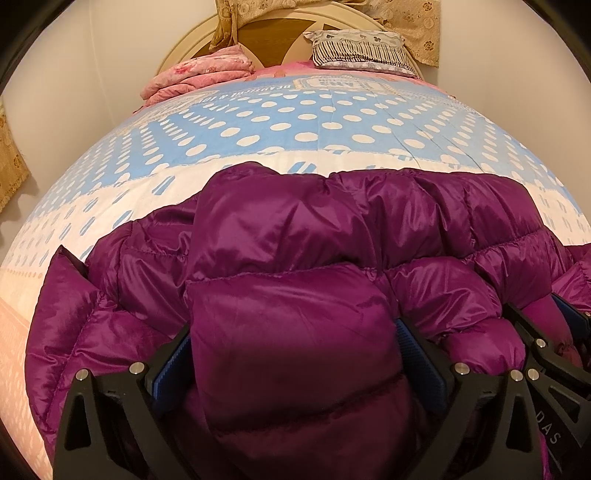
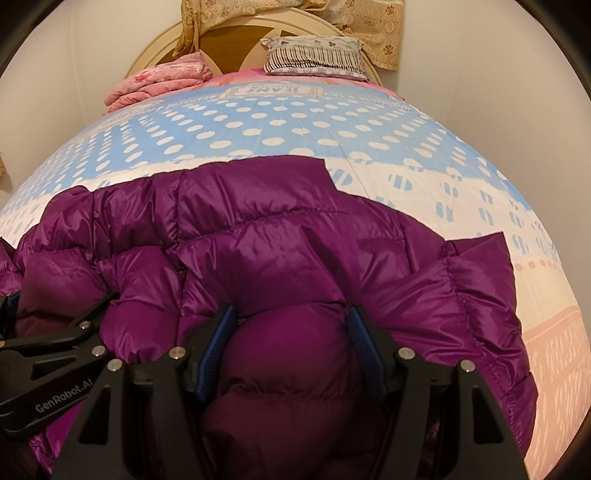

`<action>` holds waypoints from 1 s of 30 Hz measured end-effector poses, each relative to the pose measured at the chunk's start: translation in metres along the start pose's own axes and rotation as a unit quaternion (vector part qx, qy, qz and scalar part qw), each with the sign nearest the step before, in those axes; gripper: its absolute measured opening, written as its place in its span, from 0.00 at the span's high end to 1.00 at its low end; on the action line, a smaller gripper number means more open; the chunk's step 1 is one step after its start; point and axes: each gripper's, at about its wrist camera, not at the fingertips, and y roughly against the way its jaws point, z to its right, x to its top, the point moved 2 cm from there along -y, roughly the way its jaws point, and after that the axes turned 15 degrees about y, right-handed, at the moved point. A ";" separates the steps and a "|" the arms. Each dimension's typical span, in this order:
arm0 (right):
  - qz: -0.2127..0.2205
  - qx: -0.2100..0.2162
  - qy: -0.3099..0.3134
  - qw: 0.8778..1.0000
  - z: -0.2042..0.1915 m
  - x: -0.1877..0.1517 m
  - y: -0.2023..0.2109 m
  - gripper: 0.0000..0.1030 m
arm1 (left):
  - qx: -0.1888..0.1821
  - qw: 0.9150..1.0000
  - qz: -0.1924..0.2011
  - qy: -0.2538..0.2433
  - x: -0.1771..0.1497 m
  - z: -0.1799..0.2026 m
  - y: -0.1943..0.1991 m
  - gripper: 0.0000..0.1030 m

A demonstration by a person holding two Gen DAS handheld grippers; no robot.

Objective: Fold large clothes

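Note:
A shiny purple puffer jacket [image 1: 295, 229] lies bunched across the near part of the bed. In the left wrist view my left gripper [image 1: 295, 354] has its blue pads pressed on either side of a thick quilted fold of the jacket. In the right wrist view the jacket [image 2: 280, 236] fills the foreground the same way. There my right gripper [image 2: 291, 336] squeezes another puffy fold between its pads. Each gripper shows at the edge of the other's view: the right gripper [image 1: 543, 314] at the far right, the left gripper [image 2: 59, 302] at the far left, close side by side.
The bed is covered by a blue quilt with white dots [image 1: 295, 122]. A folded pink blanket [image 1: 199, 74] and a striped pillow [image 1: 362, 48] lie by the round headboard [image 1: 273, 33]. Walls close in on both sides, and patterned beige fabric [image 1: 413, 22] hangs behind the bed.

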 end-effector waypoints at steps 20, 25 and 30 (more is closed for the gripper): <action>-0.005 0.045 0.006 0.999 0.044 -0.050 0.093 0.16 | -0.060 0.995 0.003 -0.079 -0.032 -0.033 0.109 0.02; -0.029 0.057 0.014 0.998 0.050 -0.119 0.134 0.14 | -0.059 0.994 0.008 -0.088 -0.093 -0.082 0.155 0.02; -0.046 0.058 -0.016 0.997 0.063 -0.189 0.171 0.14 | -0.044 0.995 0.006 -0.085 -0.141 -0.130 0.183 0.02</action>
